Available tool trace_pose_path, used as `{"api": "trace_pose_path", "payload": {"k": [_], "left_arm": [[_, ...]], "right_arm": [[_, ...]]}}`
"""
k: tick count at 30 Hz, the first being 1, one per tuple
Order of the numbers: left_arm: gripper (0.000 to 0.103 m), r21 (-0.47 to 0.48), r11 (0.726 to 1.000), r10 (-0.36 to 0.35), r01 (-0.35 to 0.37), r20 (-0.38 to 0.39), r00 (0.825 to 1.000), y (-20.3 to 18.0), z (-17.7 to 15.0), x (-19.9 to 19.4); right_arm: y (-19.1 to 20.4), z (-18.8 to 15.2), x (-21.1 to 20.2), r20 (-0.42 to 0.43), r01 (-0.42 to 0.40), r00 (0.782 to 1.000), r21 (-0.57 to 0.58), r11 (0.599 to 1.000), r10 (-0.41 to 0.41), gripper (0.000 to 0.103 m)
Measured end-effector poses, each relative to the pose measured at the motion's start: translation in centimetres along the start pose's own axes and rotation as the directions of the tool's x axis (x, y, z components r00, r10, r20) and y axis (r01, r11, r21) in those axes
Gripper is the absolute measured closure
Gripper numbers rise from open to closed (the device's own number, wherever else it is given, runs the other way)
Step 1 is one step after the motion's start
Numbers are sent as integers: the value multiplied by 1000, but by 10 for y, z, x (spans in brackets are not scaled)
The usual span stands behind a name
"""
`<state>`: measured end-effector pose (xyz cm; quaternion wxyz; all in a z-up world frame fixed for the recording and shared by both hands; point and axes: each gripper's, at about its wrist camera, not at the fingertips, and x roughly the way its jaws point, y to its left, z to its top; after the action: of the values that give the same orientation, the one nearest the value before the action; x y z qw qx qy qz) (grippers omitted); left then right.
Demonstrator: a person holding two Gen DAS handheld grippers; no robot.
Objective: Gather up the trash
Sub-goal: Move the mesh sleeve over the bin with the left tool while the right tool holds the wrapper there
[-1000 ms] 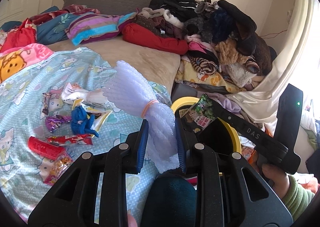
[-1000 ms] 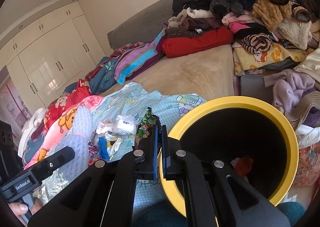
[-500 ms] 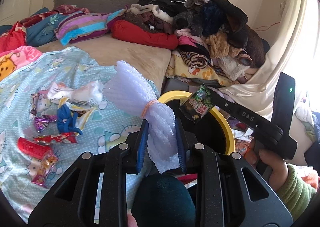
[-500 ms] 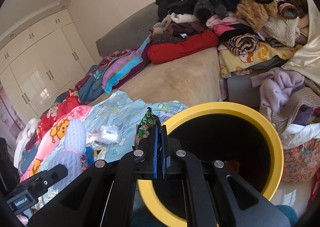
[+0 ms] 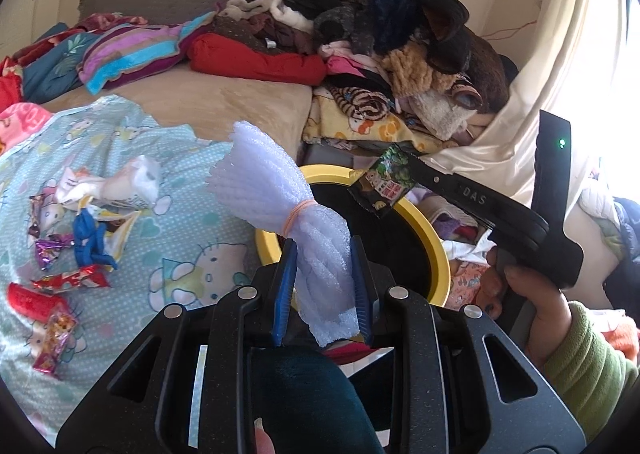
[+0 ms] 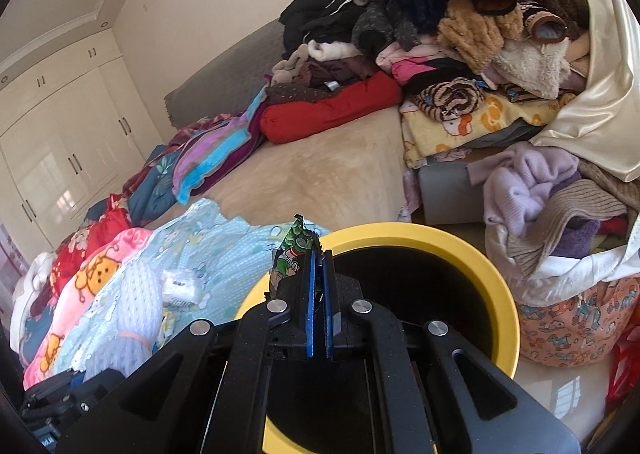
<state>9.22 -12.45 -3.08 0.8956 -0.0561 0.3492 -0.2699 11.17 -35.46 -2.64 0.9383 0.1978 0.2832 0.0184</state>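
The left gripper (image 5: 325,286) pinches the lower end of a white foam net sleeve (image 5: 292,206) between its blue pads, the bundle, bound by an orange rubber band (image 5: 295,214), sticking up and forward past the fingertips. The right gripper (image 6: 319,254) has its jaws pressed together on a green snack wrapper (image 6: 294,250), which pokes up just beyond the tips. Both pieces hang over the near rim of the yellow bin (image 5: 434,246), its dark mouth right behind them. Farther left, more wrappers (image 5: 68,278) lie scattered on the light blue blanket (image 5: 180,238); beyond, piled clothes (image 5: 380,34) crowd the bed.
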Motion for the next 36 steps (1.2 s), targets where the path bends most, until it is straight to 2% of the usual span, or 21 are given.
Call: {"api": "trace_pose_path", "payload": {"k": [21, 36], "left_arm": [[83, 51, 997, -62, 66, -69, 996, -24, -7, 41], [83, 44, 997, -54, 59, -114, 992, -25, -5, 75]], "right_arm": [[-45, 2, 5, 4, 104, 995, 59, 993, -104, 99], [-63, -4, 18, -35, 126, 992, 79, 989, -124, 99]]}}
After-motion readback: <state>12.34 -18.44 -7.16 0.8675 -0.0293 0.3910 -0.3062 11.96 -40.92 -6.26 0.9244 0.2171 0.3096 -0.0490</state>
